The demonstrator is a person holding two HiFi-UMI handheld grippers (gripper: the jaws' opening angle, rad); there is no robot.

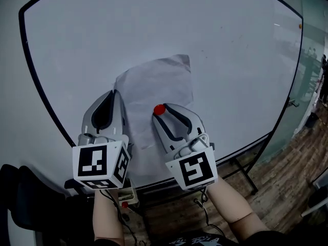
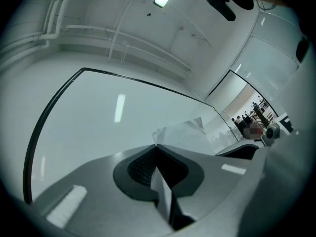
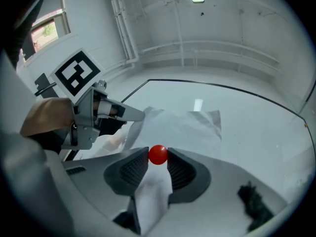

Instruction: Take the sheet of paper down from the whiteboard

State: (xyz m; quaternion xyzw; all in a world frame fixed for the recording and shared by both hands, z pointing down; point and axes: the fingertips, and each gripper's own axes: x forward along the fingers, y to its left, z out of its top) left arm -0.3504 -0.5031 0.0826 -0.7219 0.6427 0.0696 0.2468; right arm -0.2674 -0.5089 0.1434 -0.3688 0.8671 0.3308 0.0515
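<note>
A creased white sheet of paper (image 1: pixel 161 83) lies against the whiteboard (image 1: pixel 154 24). My left gripper (image 1: pixel 116 93) is at the sheet's left edge and is shut on that edge; in the left gripper view the paper (image 2: pixel 190 131) runs out from between the closed jaws. My right gripper (image 1: pixel 160 110) is at the sheet's lower middle, its pads pressed on either side of a round red magnet (image 3: pixel 158 154). The magnet (image 1: pixel 159 109) sits in front of the paper (image 3: pixel 185 127). Whether the magnet still touches the board cannot be told.
The board's black frame (image 1: pixel 46 106) curves round the left and lower edges. A tray with small items (image 1: pixel 126 198) hangs under the board. The stand's legs (image 1: pixel 246 176) rest on a wooden floor (image 1: pixel 287 178). A dark smudge (image 3: pixel 254 206) marks the board at the lower right.
</note>
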